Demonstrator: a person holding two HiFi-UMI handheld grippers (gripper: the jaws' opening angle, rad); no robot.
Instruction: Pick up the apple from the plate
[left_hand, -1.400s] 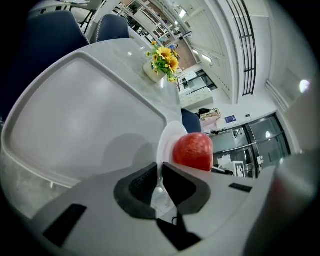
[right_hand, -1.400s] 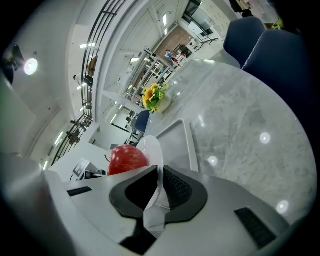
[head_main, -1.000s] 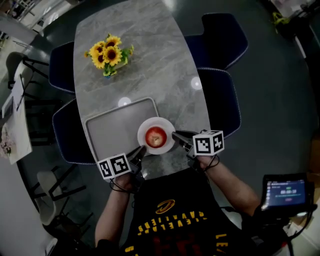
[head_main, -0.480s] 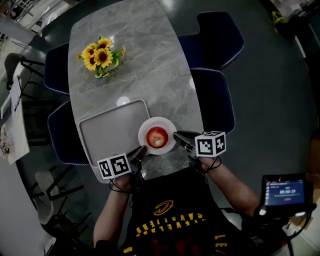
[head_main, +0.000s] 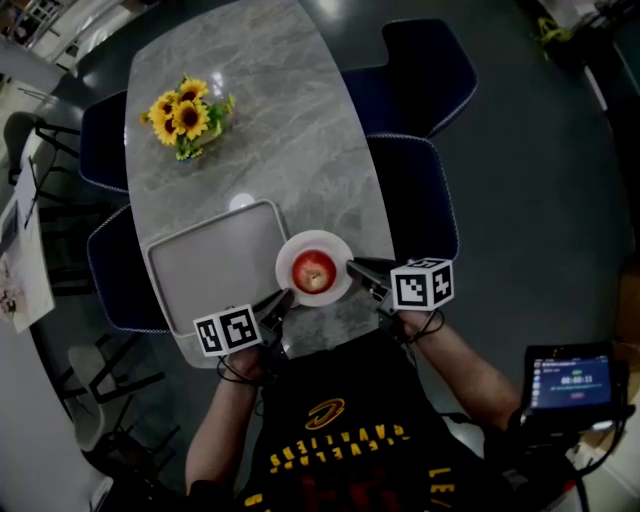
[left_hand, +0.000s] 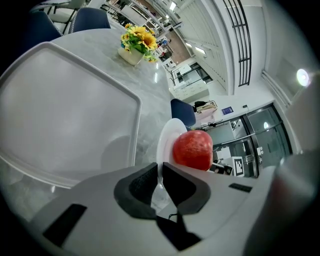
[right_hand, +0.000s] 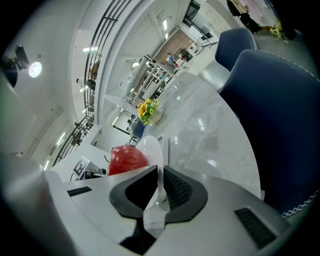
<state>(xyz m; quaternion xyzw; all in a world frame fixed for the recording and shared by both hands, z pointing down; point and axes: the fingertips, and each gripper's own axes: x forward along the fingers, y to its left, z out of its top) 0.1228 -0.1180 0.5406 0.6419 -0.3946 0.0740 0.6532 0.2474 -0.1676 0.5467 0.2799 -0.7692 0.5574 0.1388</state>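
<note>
A red apple (head_main: 313, 271) sits on a small white plate (head_main: 335, 250) at the table's near edge, just right of the grey tray (head_main: 205, 268). My left gripper (head_main: 283, 299) is shut on the plate's near-left rim, and my right gripper (head_main: 353, 268) is shut on its right rim. In the left gripper view the plate (left_hand: 167, 136) stands edge-on between the pads of the left gripper (left_hand: 161, 171), with the apple (left_hand: 192, 149) just beyond. In the right gripper view the right gripper (right_hand: 161, 174) pinches the plate's rim (right_hand: 151, 146), and the apple (right_hand: 127, 159) lies to its left.
A vase of sunflowers (head_main: 184, 117) stands at the table's far left. Dark blue chairs (head_main: 415, 190) line the table's right side, and others stand at its left. A lit screen (head_main: 573, 381) is at the lower right. The grey marble table (head_main: 290, 130) stretches away from me.
Held by both grippers, the plate with the apple has shifted right off the tray's corner. The table and tray have slid left in the head view.
</note>
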